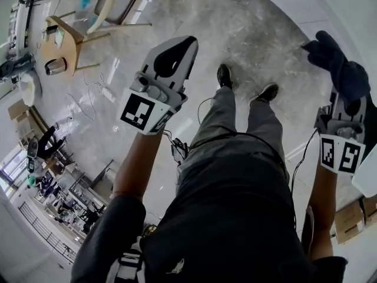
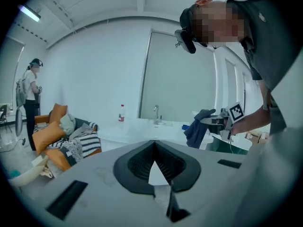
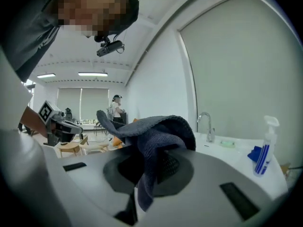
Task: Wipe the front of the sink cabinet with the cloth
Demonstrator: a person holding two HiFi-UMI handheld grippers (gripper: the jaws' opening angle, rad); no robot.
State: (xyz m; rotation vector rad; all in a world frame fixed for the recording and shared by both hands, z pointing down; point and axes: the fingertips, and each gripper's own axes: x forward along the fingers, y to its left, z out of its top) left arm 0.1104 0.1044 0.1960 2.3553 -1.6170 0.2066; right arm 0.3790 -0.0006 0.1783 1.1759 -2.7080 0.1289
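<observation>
While the right gripper (image 1: 346, 102) has its fingers clamped on the dark blue cloth (image 3: 154, 134), held in the air well short of the sink faucet (image 3: 204, 125), and the left gripper (image 1: 174, 56) fingers sit together empty, better keep that clamp firm, drop to the cabinet front and press the loose fold flat.

Cloth (image 3: 156, 131) hides R jaws' tips (mostly); bottle (image 2: 121, 112) label too small.

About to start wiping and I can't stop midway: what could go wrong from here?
The cloth is bunched and draped over the fingers of the right gripper, with a loose tail hanging; it may slip out or wipe unevenly. The spray bottle stands on the sink counter and could be knocked.
</observation>
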